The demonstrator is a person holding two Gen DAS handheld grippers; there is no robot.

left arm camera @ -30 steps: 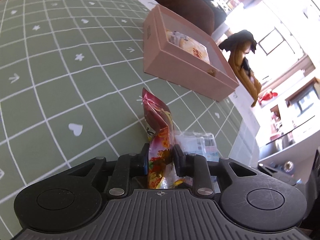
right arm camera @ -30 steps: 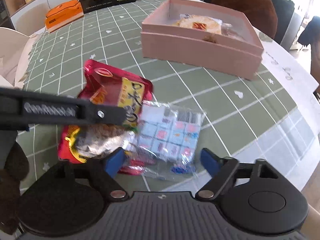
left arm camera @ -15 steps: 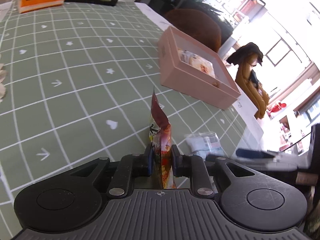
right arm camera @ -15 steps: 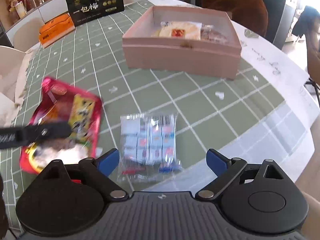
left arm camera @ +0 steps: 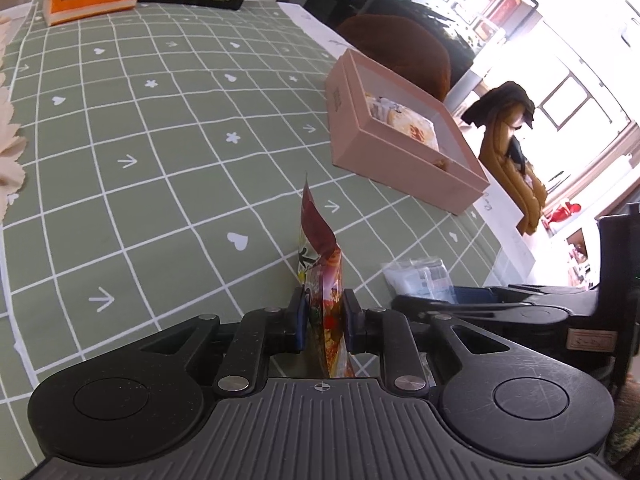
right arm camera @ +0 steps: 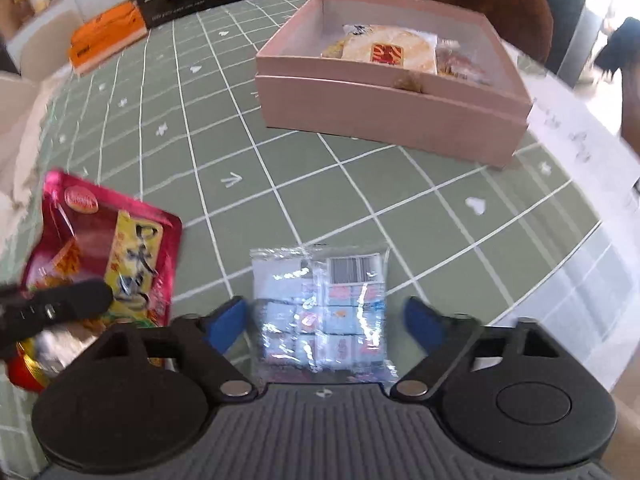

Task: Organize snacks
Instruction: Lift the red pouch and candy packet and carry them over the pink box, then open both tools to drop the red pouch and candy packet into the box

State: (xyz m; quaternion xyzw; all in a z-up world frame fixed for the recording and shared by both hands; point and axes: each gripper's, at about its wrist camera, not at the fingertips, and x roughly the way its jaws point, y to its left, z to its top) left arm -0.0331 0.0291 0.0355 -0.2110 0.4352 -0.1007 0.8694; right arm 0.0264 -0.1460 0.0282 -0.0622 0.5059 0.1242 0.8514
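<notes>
Left tool [left arm camera: 323, 316] clamps red snack pouch [left arm camera: 320, 276]; right tool [right arm camera: 324, 322] closing, seemingly around clear packet [right arm camera: 326, 312].

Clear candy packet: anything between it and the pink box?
Nothing visible. Bare green tablecloth lies between the clear candy packet and the pink box; the right gripper is closing around the packet.

1. The left gripper [left arm camera: 323, 322] has a black ribbed body with a small crosshair mark at its front edge
2. Two round black discs flank it, and silver screws sit at the linkage pivots
3. Its jaws carry dark blue pads on black angular arms
4. The right gripper [right arm camera: 324, 316] is built the same: ribbed grey-black housing, crosshair mark, silver pivot screws, brighter blue pads
5. Seen from the left wrist view, its side bears a small label plate
</notes>
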